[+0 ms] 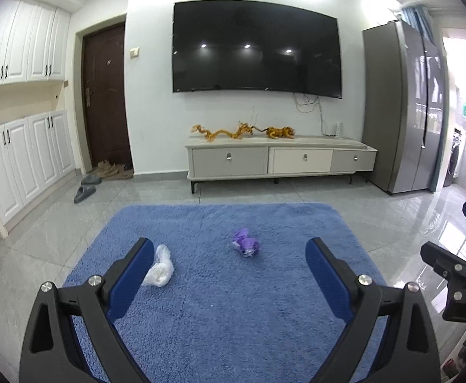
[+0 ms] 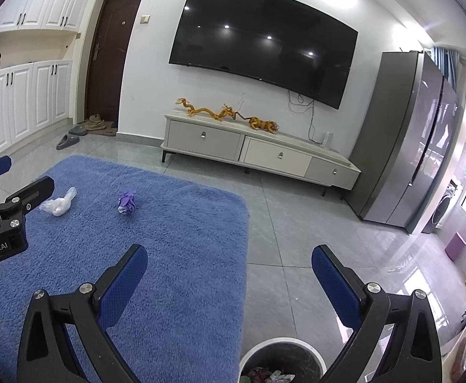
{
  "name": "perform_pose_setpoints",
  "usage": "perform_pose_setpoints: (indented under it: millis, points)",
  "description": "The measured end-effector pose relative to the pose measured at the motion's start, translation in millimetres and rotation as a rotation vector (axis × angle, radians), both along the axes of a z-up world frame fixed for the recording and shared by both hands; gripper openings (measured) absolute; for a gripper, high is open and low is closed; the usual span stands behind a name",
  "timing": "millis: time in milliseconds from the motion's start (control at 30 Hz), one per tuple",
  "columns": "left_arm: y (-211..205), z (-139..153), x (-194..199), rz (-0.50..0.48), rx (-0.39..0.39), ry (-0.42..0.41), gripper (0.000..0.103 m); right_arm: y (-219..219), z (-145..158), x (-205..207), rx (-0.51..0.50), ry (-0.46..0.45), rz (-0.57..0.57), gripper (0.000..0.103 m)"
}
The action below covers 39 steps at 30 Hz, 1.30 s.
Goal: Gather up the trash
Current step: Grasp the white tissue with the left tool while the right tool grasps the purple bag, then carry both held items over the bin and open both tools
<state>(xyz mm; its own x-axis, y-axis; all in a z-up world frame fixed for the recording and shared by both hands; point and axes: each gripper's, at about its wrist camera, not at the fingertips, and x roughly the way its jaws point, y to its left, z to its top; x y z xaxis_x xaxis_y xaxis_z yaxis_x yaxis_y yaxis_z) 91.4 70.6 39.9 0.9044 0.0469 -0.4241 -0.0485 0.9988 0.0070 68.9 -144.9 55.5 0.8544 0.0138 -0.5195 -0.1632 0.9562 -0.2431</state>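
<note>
A crumpled purple wrapper (image 1: 246,243) and a crumpled clear white plastic bag (image 1: 160,267) lie on a blue rug (image 1: 233,312). My left gripper (image 1: 229,253) is open and empty above the rug, its left finger just beside the plastic bag. In the right wrist view the wrapper (image 2: 126,202) and the bag (image 2: 58,204) lie far left on the rug (image 2: 169,255). My right gripper (image 2: 229,261) is open and empty, over the rug's right edge. A round bin (image 2: 280,362) with trash inside sits right below it.
A TV cabinet (image 1: 280,159) with golden dragon figures stands under a wall TV (image 1: 256,48). A grey fridge (image 1: 405,105) is at the right, white cupboards (image 1: 19,159) and slippers (image 1: 84,193) at the left. Grey tiled floor (image 1: 392,223) surrounds the rug.
</note>
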Motion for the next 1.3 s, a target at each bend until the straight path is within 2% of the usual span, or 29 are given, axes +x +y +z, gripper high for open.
perform_pose_setpoints:
  millis: [167, 367, 567, 767, 800, 867, 900, 1000, 1067, 1133, 1167, 1200, 1300]
  points:
    - [34.2, -7.4, 18.7, 0.063, -0.003, 0.030, 0.098, 9.1, -8.9, 20.5, 0.012, 0.028, 0.035, 0.103]
    - [93.9, -23.1, 37.0, 0.131, 0.005, 0.073, 0.098, 16.9, -30.3, 64.7, 0.112, 0.113, 0.101, 0.103]
    - [130.8, -56.0, 64.5, 0.085, -0.032, 0.184, 0.098, 55.5, -57.8, 118.7, 0.218, 0.213, 0.226, 0.103]
    - [132.2, -87.9, 111.2, 0.029, -0.074, 0.274, 0.098, 106.6, -85.8, 171.3, 0.263, 0.291, 0.302, 0.103]
    - [130.2, -94.7, 119.6, 0.029, -0.066, 0.291, 0.097, 114.8, -91.1, 180.4, 0.269, 0.300, 0.308, 0.103]
    - [130.1, -108.9, 136.6, 0.020, -0.073, 0.335, 0.088, 125.8, -101.3, 193.0, 0.283, 0.322, 0.316, 0.100]
    - [129.5, -114.4, 141.8, 0.020, -0.073, 0.353, 0.085, 130.2, -107.6, 199.9, 0.284, 0.338, 0.309, 0.097]
    - [129.5, -133.8, 154.7, 0.021, -0.071, 0.411, 0.069, 137.6, -123.6, 214.3, 0.289, 0.378, 0.294, 0.085]
    - [131.4, -141.4, 159.9, 0.016, -0.097, 0.454, 0.050, 141.0, -130.7, 220.1, 0.288, 0.407, 0.293, 0.073]
    - [133.5, -140.3, 158.9, 0.020, -0.111, 0.448, 0.046, 141.5, -136.1, 221.9, 0.289, 0.439, 0.297, 0.051]
    - [134.0, -139.6, 157.2, 0.017, -0.118, 0.446, 0.038, 140.6, -136.0, 219.8, 0.288, 0.439, 0.297, 0.045]
    - [134.1, -138.8, 154.5, 0.010, -0.123, 0.448, 0.035, 139.3, -134.6, 216.2, 0.284, 0.438, 0.303, 0.034]
    - [130.1, -134.4, 141.0, -0.022, -0.136, 0.444, 0.029, 130.8, -124.0, 198.3, 0.298, 0.431, 0.328, 0.033]
